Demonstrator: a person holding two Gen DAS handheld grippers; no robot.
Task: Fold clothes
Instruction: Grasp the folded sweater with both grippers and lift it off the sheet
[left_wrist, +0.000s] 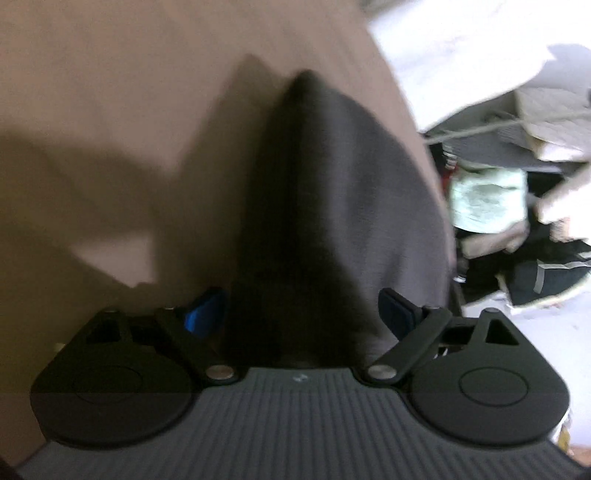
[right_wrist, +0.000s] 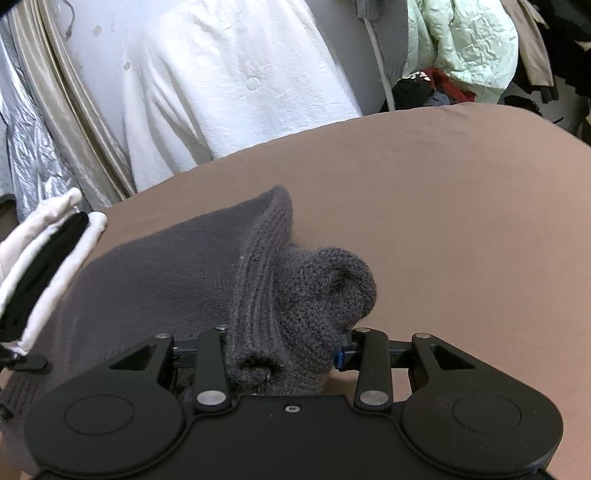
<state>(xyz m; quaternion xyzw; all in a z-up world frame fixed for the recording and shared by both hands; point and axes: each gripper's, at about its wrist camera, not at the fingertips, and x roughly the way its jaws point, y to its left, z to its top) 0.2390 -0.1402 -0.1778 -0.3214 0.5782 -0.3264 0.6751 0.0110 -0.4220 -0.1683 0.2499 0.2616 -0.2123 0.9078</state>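
Note:
A dark grey knit garment (left_wrist: 332, 221) lies on a brown surface (left_wrist: 110, 92), partly raised, and throws a shadow to its left. The left wrist view is blurred. My left gripper (left_wrist: 303, 314) stands wide, its blue pads (left_wrist: 205, 314) on either side of the cloth with their inner faces showing. In the right wrist view, my right gripper (right_wrist: 284, 350) is shut on a bunched, ribbed edge of the grey garment (right_wrist: 166, 273); cloth bulges out past the right pad. A white-gloved hand (right_wrist: 44, 251) on a black handle sits at the garment's left edge.
The brown surface (right_wrist: 443, 221) stretches bare to the right and ahead. Beyond its far edge hang a white garment (right_wrist: 229, 74) and a silvery cover (right_wrist: 26, 147). A pile of clothes with a pale green jacket (right_wrist: 469, 40) lies past the far right edge.

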